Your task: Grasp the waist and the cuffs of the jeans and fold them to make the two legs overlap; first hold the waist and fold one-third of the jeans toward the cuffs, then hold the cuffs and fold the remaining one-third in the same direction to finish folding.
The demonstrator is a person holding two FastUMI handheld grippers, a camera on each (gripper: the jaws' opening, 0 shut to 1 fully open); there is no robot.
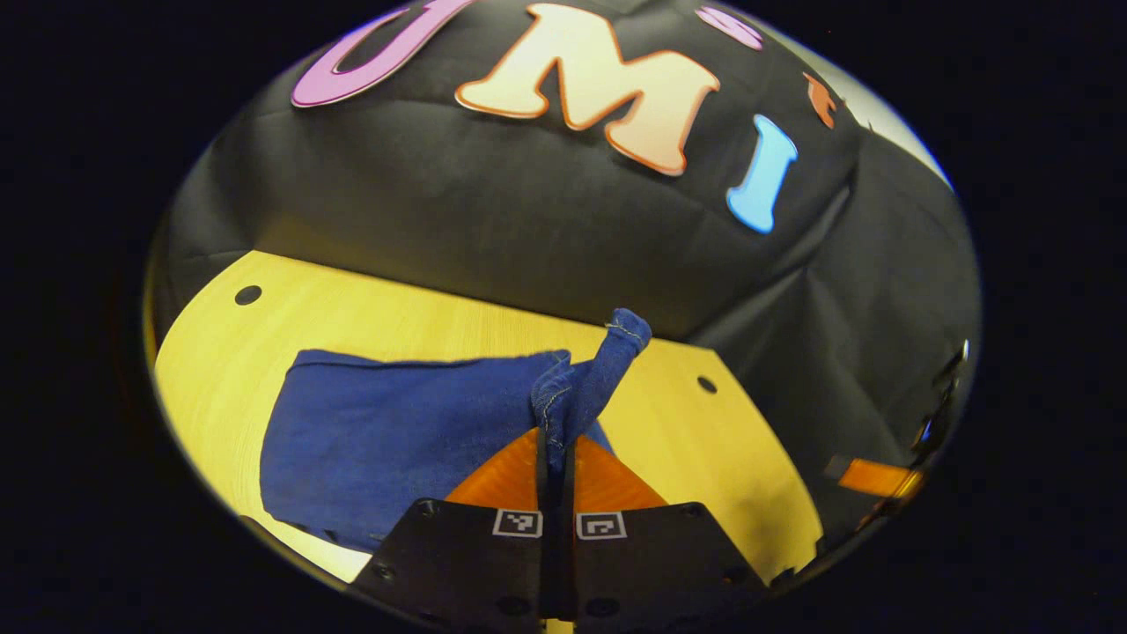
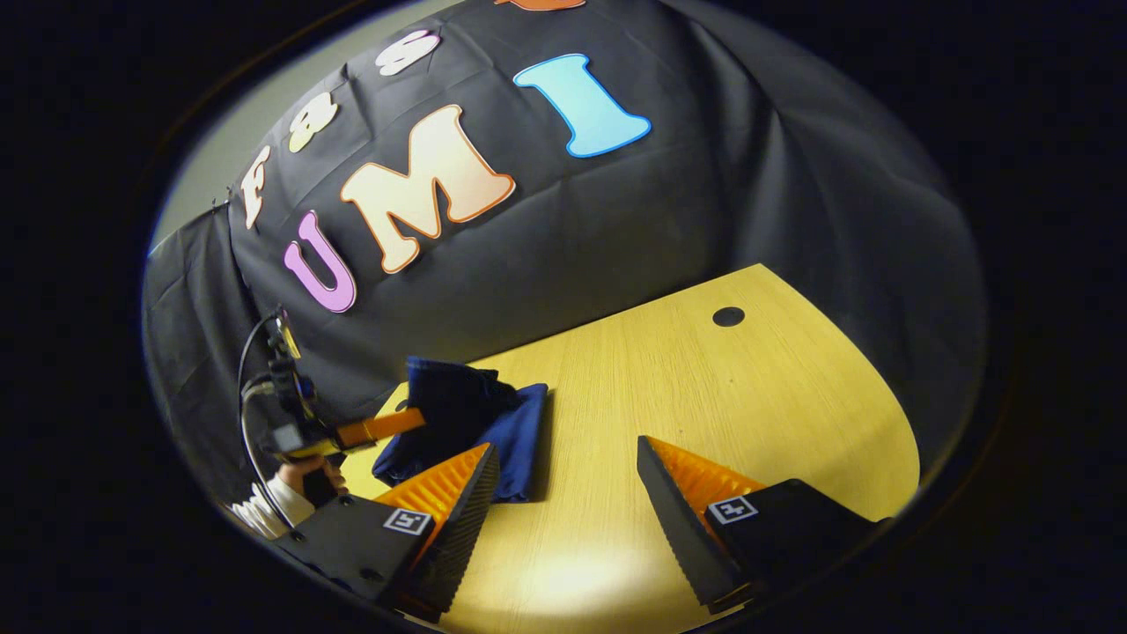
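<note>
Two round holes (image 2: 728,316) sit in the pale wooden table (image 2: 704,396), with black cloth (image 2: 616,220) draped around the back and sides. In the left gripper view, the left gripper (image 1: 557,458) has its jaws pinched tight on a bunched edge of the jeans (image 1: 396,431), lifting it off the tabletop. In the right gripper view, the right gripper (image 2: 563,493) hangs wide open over bare wood, holding nothing, just beside the folded denim.

wall: black cloth (image 1: 493,211) — creased | table: pale wood (image 2: 704,387) — round holes, glare patch
</note>
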